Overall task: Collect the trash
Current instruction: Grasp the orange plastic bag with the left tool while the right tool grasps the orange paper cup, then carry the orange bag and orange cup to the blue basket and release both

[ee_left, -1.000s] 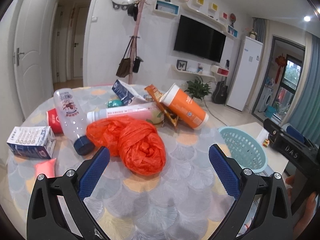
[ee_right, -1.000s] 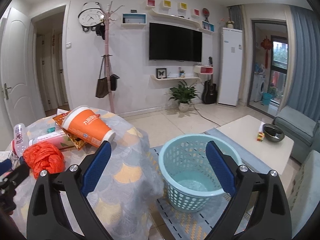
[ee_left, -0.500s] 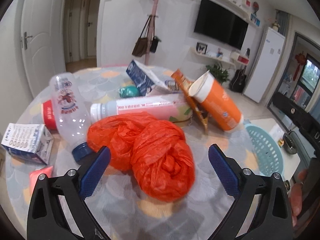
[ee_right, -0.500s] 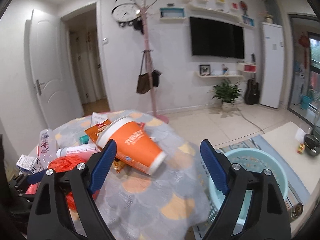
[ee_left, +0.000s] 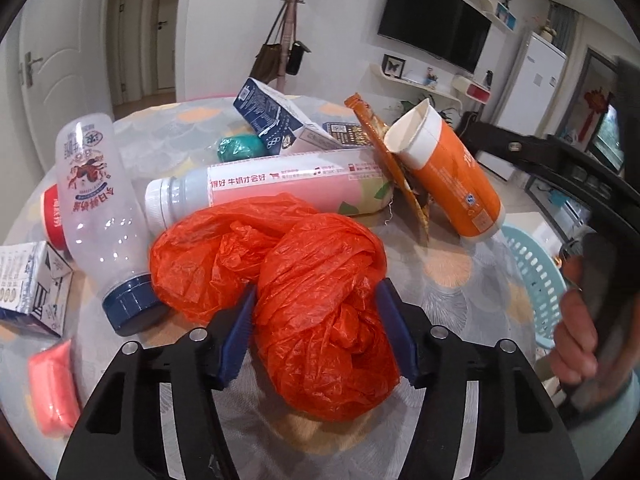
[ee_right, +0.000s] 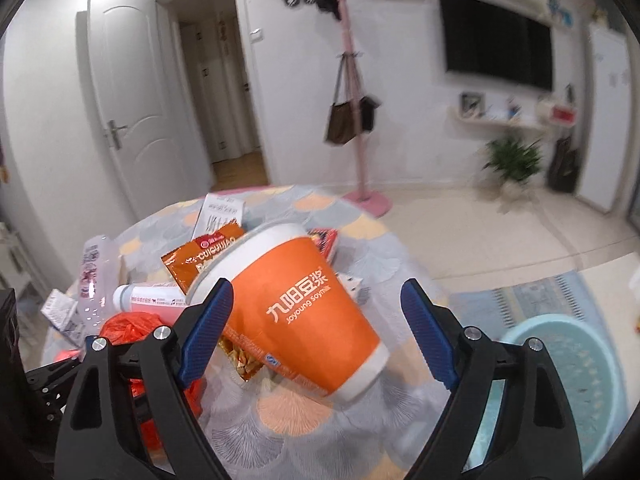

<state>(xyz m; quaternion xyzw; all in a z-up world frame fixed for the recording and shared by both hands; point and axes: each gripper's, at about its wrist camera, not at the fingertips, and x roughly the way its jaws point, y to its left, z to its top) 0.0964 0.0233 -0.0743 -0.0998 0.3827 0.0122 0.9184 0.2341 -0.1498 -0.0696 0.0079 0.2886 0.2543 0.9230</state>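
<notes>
A crumpled orange-red plastic bag (ee_left: 316,312) lies on the round table (ee_left: 448,276). My left gripper (ee_left: 318,330) is shut on the near lump of the bag, its blue pads pressing both sides. The bag also shows in the right wrist view (ee_right: 132,328). An orange paper cup (ee_right: 304,312) lies on its side, also seen in the left wrist view (ee_left: 452,176). My right gripper (ee_right: 316,330) is open, its fingers on either side of the cup, apart from it. A light blue basket (ee_right: 568,380) stands on the floor to the right.
On the table lie a clear bottle (ee_left: 96,208), a pink milk bottle (ee_left: 272,188), a blue carton (ee_left: 276,116), a snack wrapper (ee_left: 396,168), a small white box (ee_left: 28,288), a pink lump (ee_left: 52,388) and a teal ball (ee_left: 236,148).
My left gripper moved forward and closed on the orange-red bag. My right gripper swung left from the basket to the orange cup and came close to it.
</notes>
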